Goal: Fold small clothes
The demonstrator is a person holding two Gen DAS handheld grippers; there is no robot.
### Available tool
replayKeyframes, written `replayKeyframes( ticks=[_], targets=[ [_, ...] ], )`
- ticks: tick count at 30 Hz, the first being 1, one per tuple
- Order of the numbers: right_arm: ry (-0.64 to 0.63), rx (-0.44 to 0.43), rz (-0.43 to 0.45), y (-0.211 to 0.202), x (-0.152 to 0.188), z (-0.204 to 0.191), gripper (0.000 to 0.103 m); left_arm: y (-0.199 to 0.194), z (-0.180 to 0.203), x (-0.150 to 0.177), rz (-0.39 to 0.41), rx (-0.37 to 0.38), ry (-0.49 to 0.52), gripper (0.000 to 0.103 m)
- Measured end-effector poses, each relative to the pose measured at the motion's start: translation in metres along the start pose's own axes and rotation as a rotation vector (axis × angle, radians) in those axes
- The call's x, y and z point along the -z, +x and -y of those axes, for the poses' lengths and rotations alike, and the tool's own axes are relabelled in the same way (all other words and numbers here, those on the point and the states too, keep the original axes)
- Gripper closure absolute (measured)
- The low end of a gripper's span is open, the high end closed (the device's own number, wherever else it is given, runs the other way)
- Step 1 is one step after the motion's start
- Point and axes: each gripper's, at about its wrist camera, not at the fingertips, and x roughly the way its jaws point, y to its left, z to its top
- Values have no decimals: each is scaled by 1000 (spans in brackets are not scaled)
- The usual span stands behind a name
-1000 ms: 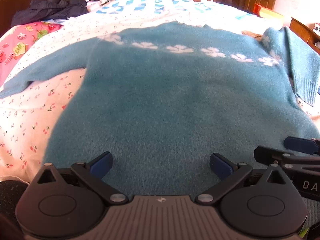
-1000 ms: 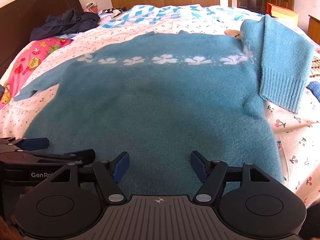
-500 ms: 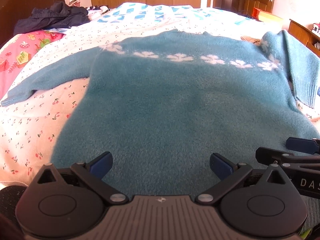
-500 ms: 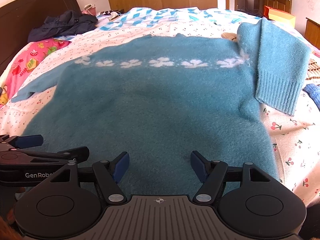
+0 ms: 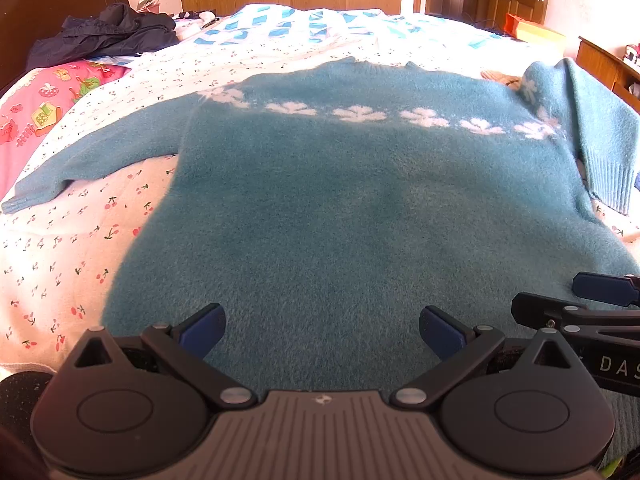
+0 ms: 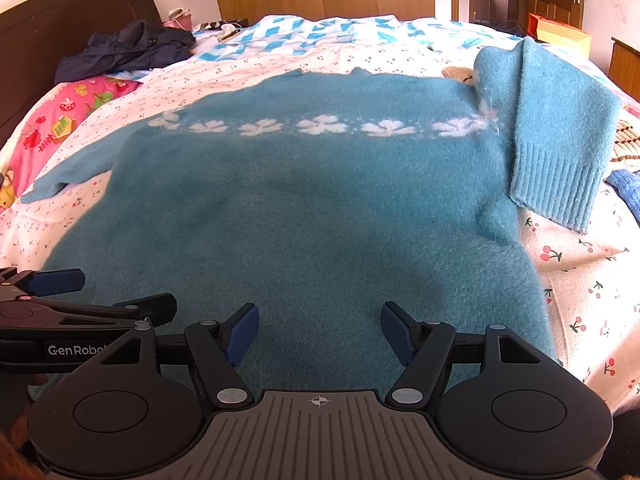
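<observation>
Teal sweater (image 5: 340, 216) flat on bed (image 5: 60, 248), one sleeve (image 6: 560, 136) folded in at 2 o'clock. Left gripper (image 5: 322, 330) and right gripper (image 6: 320, 334) spread, empty, over hem. Likely next: fold 9 o'clock sleeve (image 5: 100, 160) inward.

A teal sweater (image 5: 340, 208) with a row of white flowers across the chest lies flat on the bed (image 5: 60, 248), which has a cherry-print cover. Its left sleeve (image 5: 104, 160) stretches outward; its right sleeve (image 5: 596, 136) is folded back over the shoulder. The left gripper (image 5: 322, 330) hovers over the hem, jaws wide apart. The right gripper (image 5: 576, 304) pokes in from the right edge. A dark jacket (image 5: 104, 34) lies by the headboard.
</observation>
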Motion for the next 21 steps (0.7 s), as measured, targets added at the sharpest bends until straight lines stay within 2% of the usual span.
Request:
replayKeyframes(
  ticks=[21],
  targets=[
    [-1, 0, -2, 1, 1, 0, 35, 3, 2, 0, -19, 9, 3, 0]
  ],
)
